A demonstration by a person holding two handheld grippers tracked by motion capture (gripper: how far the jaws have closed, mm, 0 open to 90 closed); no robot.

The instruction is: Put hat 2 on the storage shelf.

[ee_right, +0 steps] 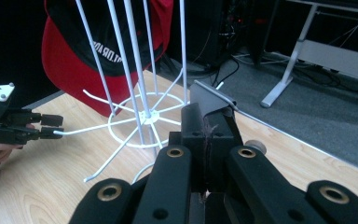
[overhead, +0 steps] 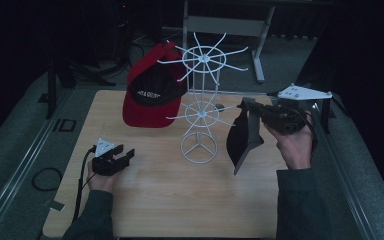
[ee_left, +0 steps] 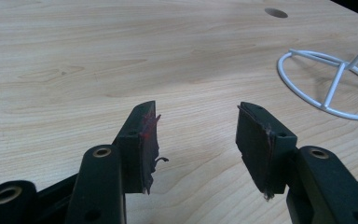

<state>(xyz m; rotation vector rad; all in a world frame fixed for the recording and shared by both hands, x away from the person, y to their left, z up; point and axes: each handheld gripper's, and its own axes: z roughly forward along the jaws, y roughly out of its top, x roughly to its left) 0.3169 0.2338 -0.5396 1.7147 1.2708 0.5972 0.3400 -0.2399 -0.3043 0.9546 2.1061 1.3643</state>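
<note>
The pale wooden table (overhead: 170,200) carries a white wire hat stand with two tiers of spoke hooks (overhead: 200,112), and a red cap with a black front panel (overhead: 150,95) already hangs on the upper tier's left side. The job in hand looks like hanging the dark, nearly black cap (overhead: 240,137), which is lifted clear of the table just right of the stand, clamped by its brim in the closed jaws of the right gripper (overhead: 247,117). To do it well, I would keep the crown hanging open toward the stand, pick a free spoke on the right, and lower the cap over its tip without nudging the light frame. The left gripper (overhead: 125,155) rests low at the table's left, jaws parted and empty, and could steady the round base ring (ee_left: 328,86) if needed. The right gripper view adds the jaws meeting on a thin grey edge; the left gripper view adds worn pads (ee_left: 256,140).
</note>
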